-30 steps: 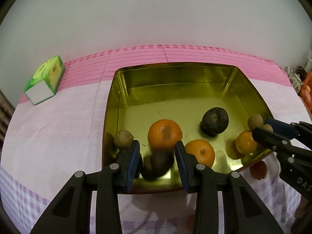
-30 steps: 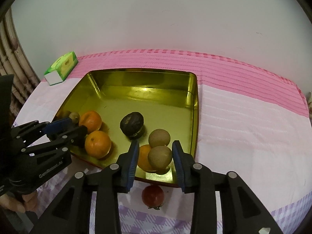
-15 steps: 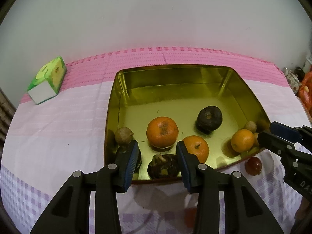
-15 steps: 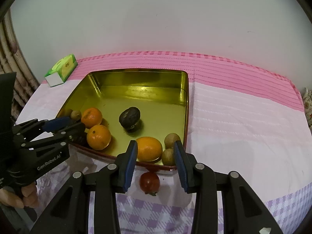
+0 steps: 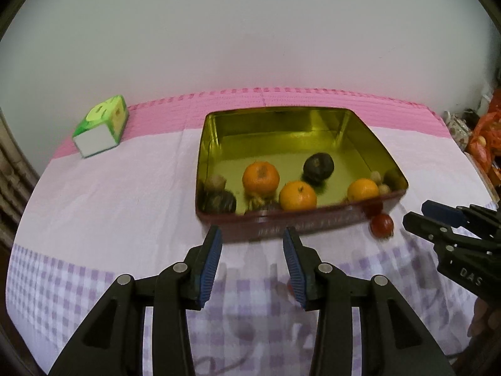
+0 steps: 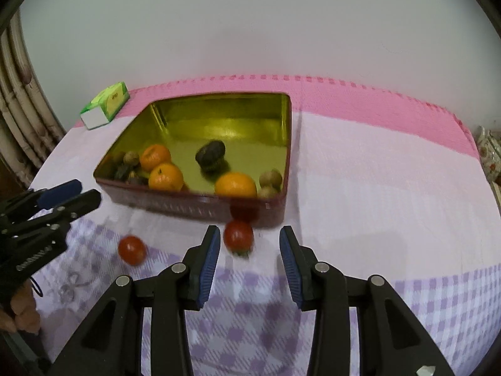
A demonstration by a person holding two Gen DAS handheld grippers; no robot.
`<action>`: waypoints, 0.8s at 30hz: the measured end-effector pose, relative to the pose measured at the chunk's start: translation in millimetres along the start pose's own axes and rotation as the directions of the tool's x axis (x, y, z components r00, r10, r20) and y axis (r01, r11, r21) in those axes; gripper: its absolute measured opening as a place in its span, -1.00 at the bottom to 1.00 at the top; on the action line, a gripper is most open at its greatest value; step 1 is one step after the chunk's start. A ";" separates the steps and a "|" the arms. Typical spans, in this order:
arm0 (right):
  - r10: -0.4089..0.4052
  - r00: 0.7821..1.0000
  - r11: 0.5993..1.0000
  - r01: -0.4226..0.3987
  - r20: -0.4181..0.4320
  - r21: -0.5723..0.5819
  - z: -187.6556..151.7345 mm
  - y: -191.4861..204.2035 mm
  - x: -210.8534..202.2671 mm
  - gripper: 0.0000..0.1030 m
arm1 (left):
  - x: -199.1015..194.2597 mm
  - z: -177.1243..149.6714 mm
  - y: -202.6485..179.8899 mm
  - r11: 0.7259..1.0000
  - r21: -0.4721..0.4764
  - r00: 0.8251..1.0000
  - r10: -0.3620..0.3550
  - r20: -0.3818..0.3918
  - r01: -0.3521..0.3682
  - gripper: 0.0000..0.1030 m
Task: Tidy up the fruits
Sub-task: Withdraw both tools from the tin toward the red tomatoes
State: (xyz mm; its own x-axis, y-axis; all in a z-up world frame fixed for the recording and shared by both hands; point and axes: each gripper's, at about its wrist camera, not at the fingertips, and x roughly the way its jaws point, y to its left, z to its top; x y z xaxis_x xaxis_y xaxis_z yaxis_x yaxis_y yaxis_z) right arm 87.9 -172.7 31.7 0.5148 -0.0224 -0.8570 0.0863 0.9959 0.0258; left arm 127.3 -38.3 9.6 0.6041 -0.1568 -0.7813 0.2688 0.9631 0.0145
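Note:
A gold tin tray with a red outer wall holds three oranges, dark fruits and small brown fruits. Two red tomatoes lie on the cloth in front of it: one just ahead of my right gripper, the other further left. My left gripper is open and empty in front of the tray's near wall. My right gripper is open and empty. One tomato shows in the left wrist view by the tray's right corner.
A green and white tissue box stands at the back left on the pink cloth. The white wall runs behind the table. Clutter stands past the table's right edge.
Both grippers have pulled back from over the tray to the cloth in front of it. The dark fruit and the brown fruit that were between their fingers now lie in the tray.

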 end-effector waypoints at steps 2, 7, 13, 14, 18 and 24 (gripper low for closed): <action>-0.004 1.000 1.000 0.004 -0.010 0.002 -7.2 -1.1 1.1 -0.28 | -0.8 -7.3 -0.5 1.000 0.000 1.000 0.002 -0.010 -0.002 -0.18; 0.001 0.999 1.000 -0.001 -0.033 0.005 -17.6 -0.2 6.5 -0.28 | 5.5 -23.3 -3.8 1.000 -0.014 0.999 -0.017 -0.049 0.016 -0.18; 0.005 0.999 1.000 -0.006 -0.052 -0.010 -21.0 3.1 16.7 -0.28 | 8.6 -30.7 -13.8 0.999 -0.007 0.997 -0.048 -0.056 0.047 -0.18; 0.004 0.999 1.000 -0.005 -0.053 -0.011 -20.7 3.7 19.3 -0.28 | 9.3 -31.7 -15.2 0.999 -0.004 0.997 -0.051 -0.057 0.051 -0.18; 0.009 0.998 1.000 -0.009 -0.058 -0.011 -19.5 3.0 25.8 -0.28 | 11.1 -33.5 -16.7 0.997 -0.014 0.995 -0.080 -0.057 0.080 -0.18; 0.011 0.998 1.000 -0.011 -0.061 -0.005 -14.9 -0.8 34.8 -0.28 | 13.0 -37.8 -17.2 0.993 -0.028 0.991 -0.119 -0.057 0.117 -0.18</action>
State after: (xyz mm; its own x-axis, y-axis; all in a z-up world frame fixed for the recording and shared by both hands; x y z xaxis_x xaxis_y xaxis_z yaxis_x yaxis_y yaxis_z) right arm 93.1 -172.9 -5.8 0.4629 -0.0060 -0.8864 0.0763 0.9965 0.0331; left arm 102.1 -48.6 -24.4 0.5243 -0.2576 -0.8116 0.3166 0.9438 -0.0950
